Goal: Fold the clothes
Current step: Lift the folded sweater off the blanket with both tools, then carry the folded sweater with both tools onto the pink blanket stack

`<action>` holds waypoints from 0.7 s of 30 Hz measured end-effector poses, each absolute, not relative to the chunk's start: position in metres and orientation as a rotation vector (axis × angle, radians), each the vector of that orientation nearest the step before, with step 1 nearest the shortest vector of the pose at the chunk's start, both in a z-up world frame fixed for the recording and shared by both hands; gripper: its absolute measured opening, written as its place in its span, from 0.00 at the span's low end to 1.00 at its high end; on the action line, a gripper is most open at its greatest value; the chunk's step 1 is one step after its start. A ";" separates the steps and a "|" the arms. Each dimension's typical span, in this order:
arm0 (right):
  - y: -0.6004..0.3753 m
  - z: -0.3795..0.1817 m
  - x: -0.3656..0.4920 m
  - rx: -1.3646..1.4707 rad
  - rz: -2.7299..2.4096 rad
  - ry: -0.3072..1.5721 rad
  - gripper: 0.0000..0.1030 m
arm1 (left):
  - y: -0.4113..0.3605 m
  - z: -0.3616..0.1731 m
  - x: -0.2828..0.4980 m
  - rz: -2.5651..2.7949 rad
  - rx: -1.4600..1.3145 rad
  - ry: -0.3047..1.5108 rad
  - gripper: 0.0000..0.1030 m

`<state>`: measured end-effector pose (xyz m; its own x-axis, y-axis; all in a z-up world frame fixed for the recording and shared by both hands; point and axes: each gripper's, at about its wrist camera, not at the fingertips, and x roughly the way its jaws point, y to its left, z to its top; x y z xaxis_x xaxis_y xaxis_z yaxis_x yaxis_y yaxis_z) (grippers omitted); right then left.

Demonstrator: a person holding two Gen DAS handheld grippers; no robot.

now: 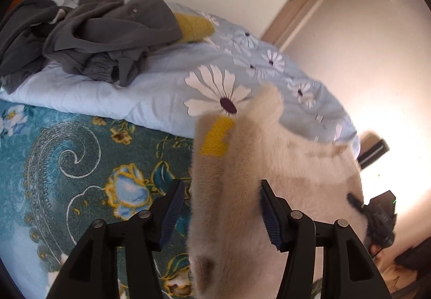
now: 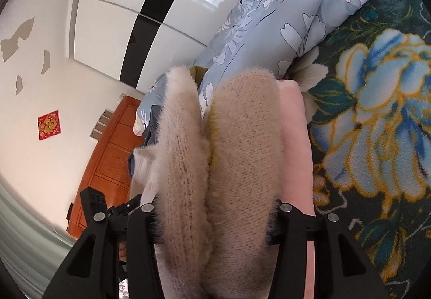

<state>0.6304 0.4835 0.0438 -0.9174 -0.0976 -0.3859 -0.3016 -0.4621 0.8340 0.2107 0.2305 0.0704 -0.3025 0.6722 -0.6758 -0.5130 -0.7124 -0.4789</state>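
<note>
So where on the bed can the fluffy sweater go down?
The teal flowered blanket is bare, bordered by the folded daisy quilt and the cream sweater. The quilt's top is crowded with the grey clothes pile.

Cream fuzzy knit sweater (image 1: 282, 178) hung bunched between the blue pads of the left gripper (image 1: 219, 214); the right-hand pad touched the fabric, a gap showed at the left-hand pad. A mustard-yellow trim patch (image 1: 215, 139) sat on a fold just beyond the fingertips. In the right wrist view the sweater (image 2: 237, 164) filled the right gripper (image 2: 215, 218) as two thick rolled folds running forward past its tips. A dark grey garment heap (image 1: 89, 35) lay crumpled well beyond the left gripper, upper left.
</note>
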 end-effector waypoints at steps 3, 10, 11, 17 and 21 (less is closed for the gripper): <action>0.486 0.044 0.636 -0.569 2.471 1.610 0.53 | 0.215 0.085 0.214 2.087 -1.142 -0.256 0.59; 0.480 0.083 0.655 -0.685 2.436 1.363 0.55 | 0.206 0.116 0.246 2.084 -0.980 -0.095 0.59; 0.477 0.092 0.657 -0.694 2.407 1.281 0.55 | 0.209 0.120 0.253 2.072 -0.951 -0.057 0.59; 0.417 0.160 0.648 -0.644 2.434 0.780 0.55 | 0.247 0.122 0.278 2.020 -0.832 0.168 0.59; 0.399 0.158 0.613 -0.747 2.495 0.645 0.55 | 0.272 0.098 0.265 1.997 -0.914 0.227 0.59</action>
